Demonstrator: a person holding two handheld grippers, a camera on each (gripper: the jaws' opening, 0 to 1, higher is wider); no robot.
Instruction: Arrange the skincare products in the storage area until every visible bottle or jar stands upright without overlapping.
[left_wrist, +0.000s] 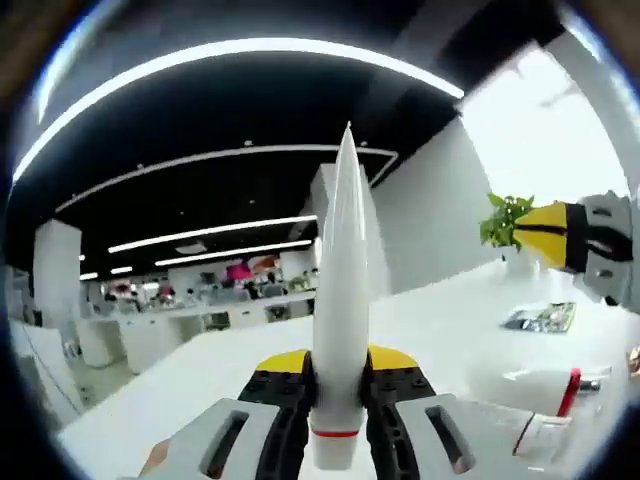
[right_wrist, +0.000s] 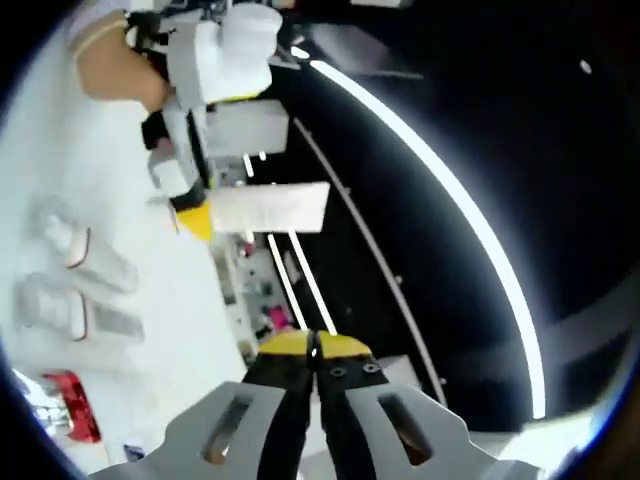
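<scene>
While the left tongs (left_wrist: 335, 385) clamp a glossy white tapered tube (left_wrist: 341, 290), the right tongs (right_wrist: 316, 352) are pressed together, empty.

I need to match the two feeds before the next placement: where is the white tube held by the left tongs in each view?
Left gripper view: the white tube is dead centre, clamped in the left tongs, tip pointing up.
Right gripper view: upper left of centre, broadside, sticking out from the left tongs' yellow tip.
Shared landmark: the curved ceiling light strip.
</scene>
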